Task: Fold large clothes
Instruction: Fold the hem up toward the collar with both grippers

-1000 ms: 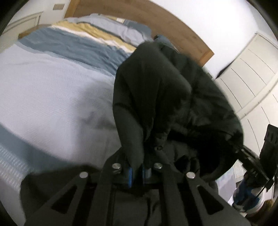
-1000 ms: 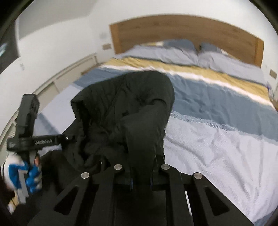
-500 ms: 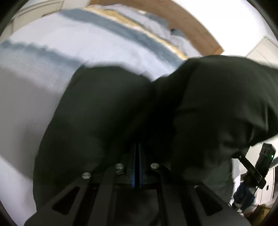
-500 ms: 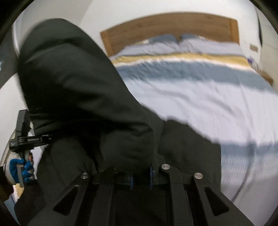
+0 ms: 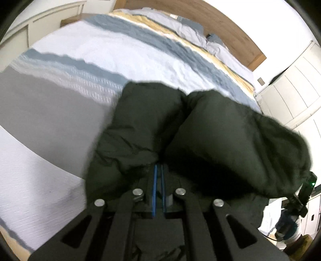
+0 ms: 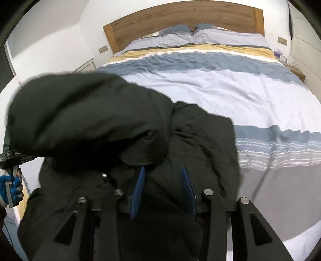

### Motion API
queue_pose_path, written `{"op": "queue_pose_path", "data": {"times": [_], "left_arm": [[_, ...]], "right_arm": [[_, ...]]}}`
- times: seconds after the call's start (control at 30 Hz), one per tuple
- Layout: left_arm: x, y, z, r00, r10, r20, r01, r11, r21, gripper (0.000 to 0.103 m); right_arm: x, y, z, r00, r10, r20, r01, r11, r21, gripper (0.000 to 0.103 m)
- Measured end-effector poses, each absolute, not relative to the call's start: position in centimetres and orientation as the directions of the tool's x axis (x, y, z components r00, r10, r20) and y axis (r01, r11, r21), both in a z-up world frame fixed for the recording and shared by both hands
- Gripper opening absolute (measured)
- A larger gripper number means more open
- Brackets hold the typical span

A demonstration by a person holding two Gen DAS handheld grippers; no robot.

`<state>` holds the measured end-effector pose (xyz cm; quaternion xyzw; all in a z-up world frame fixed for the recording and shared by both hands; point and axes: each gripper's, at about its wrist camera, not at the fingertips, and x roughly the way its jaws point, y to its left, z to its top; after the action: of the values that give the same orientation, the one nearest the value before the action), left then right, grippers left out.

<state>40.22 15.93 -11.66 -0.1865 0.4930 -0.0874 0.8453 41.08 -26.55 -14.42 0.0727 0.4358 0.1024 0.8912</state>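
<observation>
A large black padded jacket (image 5: pixel 180 128) lies bunched on the foot of the bed, also seen in the right wrist view (image 6: pixel 112 124). My left gripper (image 5: pixel 158 170) has its blue pads nearly together, with jacket fabric bunched over their tips. My right gripper (image 6: pixel 163 170) is open, blue pads apart, the jacket lying just under and ahead of them. The other gripper shows at each view's edge: the right one (image 5: pixel 297 202) and the left one (image 6: pixel 12 158).
The bed has a striped cover (image 6: pixel 220 80) in white, blue, yellow and grey, with pillows (image 6: pixel 200 34) and a wooden headboard (image 6: pixel 180 16). White wardrobe doors (image 5: pixel 291 90) stand to one side. A thin cable (image 6: pixel 266 166) runs over the cover.
The jacket came down from held up in the air onto the bed. My right gripper's pads have opened and let go of the fabric. The left pads stay nearly together.
</observation>
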Motion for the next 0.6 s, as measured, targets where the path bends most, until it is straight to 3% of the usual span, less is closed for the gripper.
{"op": "queue_pose_path", "data": {"times": [0.07, 0.13, 0.2, 0.3, 0.4, 0.6], "left_arm": [[40.6, 15.5, -9.2, 0.524, -0.321, -0.789, -0.010, 0.924, -0.383, 0.006], [41.1, 14.8, -7.1, 0.544, -0.324, -0.774, 0.016, 0.926, -0.376, 0.019], [42.1, 14.0, -4.5, 0.577, -0.326, -0.749, 0.045, 0.928, -0.369, 0.058], [44.1, 11.5, -2.1, 0.602, -0.350, -0.717, 0.098, 0.924, -0.369, 0.059], [46.2, 8.3, -1.6, 0.592, -0.383, -0.709, 0.149, 0.917, -0.371, 0.059], [48.9, 2.4, -4.2, 0.546, -0.382, -0.746, 0.220, 0.924, -0.312, 0.059]], "right_arm": [[39.7, -27.4, -12.1, 0.612, 0.244, -0.752, -0.130, 0.969, 0.208, 0.049], [39.8, -27.6, -9.2, 0.639, 0.240, -0.731, -0.149, 0.971, 0.189, 0.054], [40.4, -27.3, -6.6, 0.664, 0.254, -0.703, -0.168, 0.967, 0.192, 0.055], [42.7, -25.7, -3.7, 0.678, 0.294, -0.674, -0.203, 0.956, 0.213, 0.063], [44.9, -23.1, -3.1, 0.666, 0.340, -0.664, -0.248, 0.940, 0.233, 0.064], [48.4, -18.1, -5.6, 0.599, 0.390, -0.699, -0.329, 0.916, 0.229, 0.065]]}}
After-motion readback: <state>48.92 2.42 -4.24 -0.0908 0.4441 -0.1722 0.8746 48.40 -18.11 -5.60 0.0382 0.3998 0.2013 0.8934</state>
